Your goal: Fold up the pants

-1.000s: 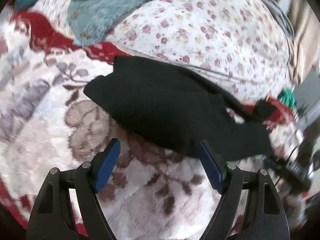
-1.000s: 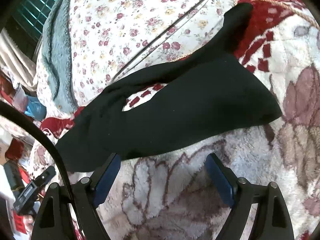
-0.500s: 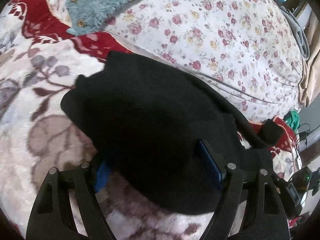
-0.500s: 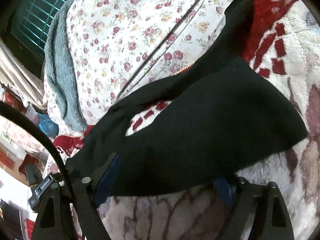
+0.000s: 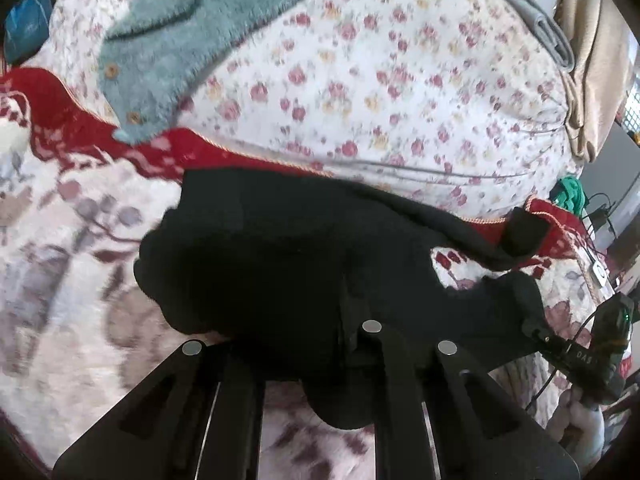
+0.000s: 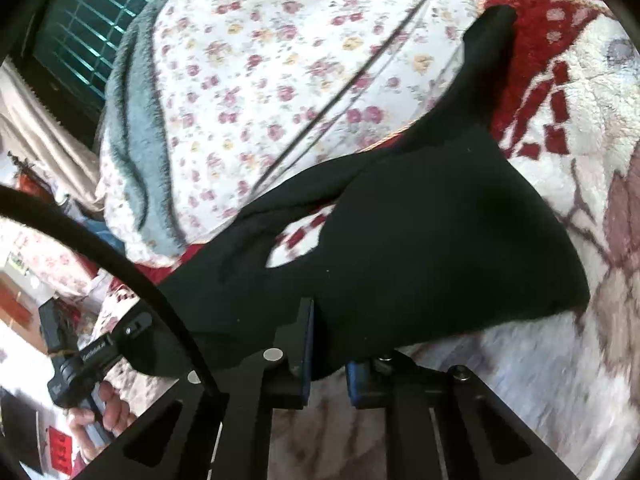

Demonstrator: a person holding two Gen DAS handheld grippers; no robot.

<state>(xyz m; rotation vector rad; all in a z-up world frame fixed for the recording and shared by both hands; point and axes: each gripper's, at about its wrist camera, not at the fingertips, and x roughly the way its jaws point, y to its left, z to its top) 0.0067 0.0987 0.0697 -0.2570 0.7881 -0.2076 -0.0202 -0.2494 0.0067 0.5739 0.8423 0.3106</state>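
Black pants (image 5: 280,264) lie bunched on a plush floral blanket (image 5: 60,248), one narrow leg trailing off to the right. My left gripper (image 5: 316,332) is closing on the near edge of the pants, and the fabric covers its fingertips. In the right wrist view the same pants (image 6: 432,248) spread across the middle. My right gripper (image 6: 328,344) is closing, its blue pads (image 6: 308,336) pinching a fold of the black fabric at the near hem. Each view shows the other gripper at its edge, with a hand (image 6: 104,412) on the handle.
A large bundle in white floral cloth (image 5: 400,80) rises right behind the pants. A teal fuzzy garment (image 5: 180,40) lies on it at the upper left. The blanket's red border (image 5: 80,128) runs under the bundle. A green window grille (image 6: 88,28) is behind.
Both grippers went forward over the near edge of the pants and went from wide open to shut on the fabric. The left one has lifted the cloth slightly.
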